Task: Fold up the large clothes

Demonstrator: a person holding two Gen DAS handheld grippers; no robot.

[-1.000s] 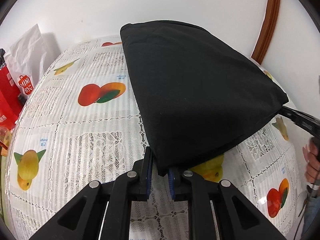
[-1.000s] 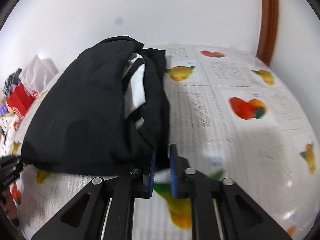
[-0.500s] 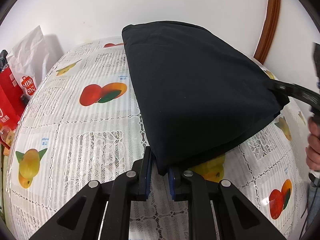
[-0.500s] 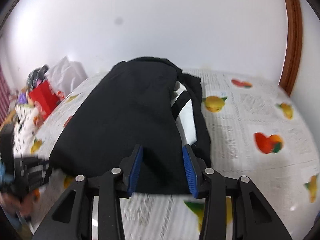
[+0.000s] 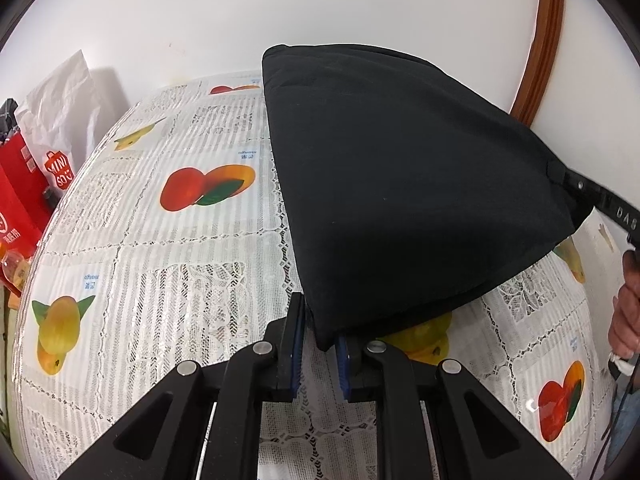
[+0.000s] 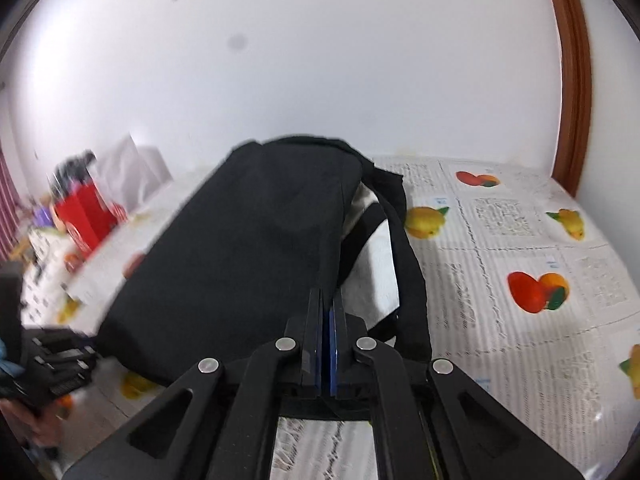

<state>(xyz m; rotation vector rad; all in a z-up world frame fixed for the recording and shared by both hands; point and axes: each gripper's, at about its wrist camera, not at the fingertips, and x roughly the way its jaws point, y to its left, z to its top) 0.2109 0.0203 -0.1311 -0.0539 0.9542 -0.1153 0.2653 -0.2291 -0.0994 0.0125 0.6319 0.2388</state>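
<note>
- Your left gripper [image 5: 320,344] has its fingers closed on the near corner of the black garment [image 5: 400,184], which you hold pinched between the blue pads
- Your right gripper [image 6: 326,332] has its fingers pressed together on an edge of the same garment [image 6: 248,248]; in the left wrist view one finger of it reaches the cloth's far right corner
- The garment lies folded on the table [image 5: 160,272], spread taut between your two grippers and raised a little off the surface along the near edge
- In the right wrist view white fabric [image 6: 376,264] shows inside the fold, on the garment's right side
- The table wears a lace cloth printed with fruit
- A red bag [image 5: 24,196] and a white bag [image 5: 68,108] stand at the table's left end, well apart from the garment
</note>
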